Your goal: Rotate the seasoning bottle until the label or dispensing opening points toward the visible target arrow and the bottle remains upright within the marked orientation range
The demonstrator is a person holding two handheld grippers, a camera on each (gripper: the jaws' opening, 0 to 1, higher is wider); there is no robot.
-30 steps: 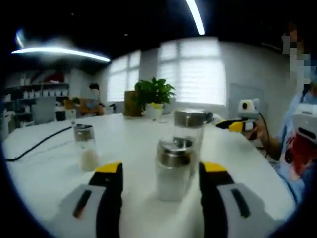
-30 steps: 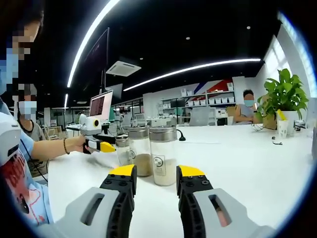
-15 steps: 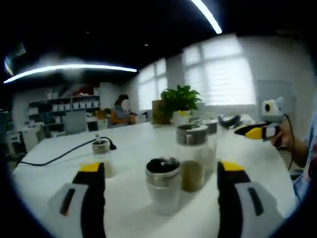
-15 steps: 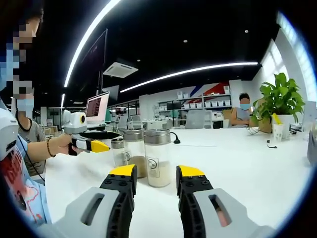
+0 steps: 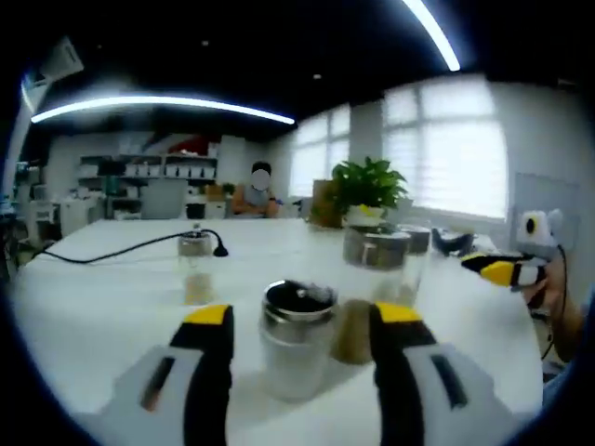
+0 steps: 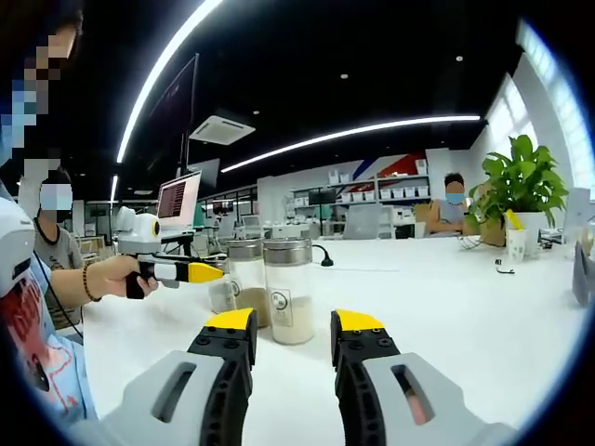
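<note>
White tabletop (image 5: 102, 288) spreads across a big office with shelving at the back, a seated person (image 5: 257, 190) and a potted plant (image 5: 369, 185) by bright windows, and a black cable (image 5: 121, 249) trailing over the surface. In the left gripper view, the left gripper (image 5: 297, 321) has its yellow-tipped jaws spread wide to either side of a short seasoning bottle (image 5: 296, 336) with a metal cap and pale contents; the jaws flank it without visibly touching it. Just behind that bottle stand two taller glass jars, the nearer one (image 5: 372, 290) holding brownish seasoning (the one behind it is mostly hidden). A small shaker (image 5: 195, 272) stands apart beside the cable's end. At the far right edge the other gripper's yellow tip shows, held by a hand (image 5: 548, 299).

In the right gripper view, the right gripper (image 6: 290, 325) sits short of the bottles, jaws parted with nothing between them. Ahead stand a labelled jar of white grains (image 6: 288, 291) and a brownish jar (image 6: 247, 282) touching side by side, all upright. The left gripper comes in from the left, its tip near a small bottle (image 6: 221, 295) beside the jars
</note>
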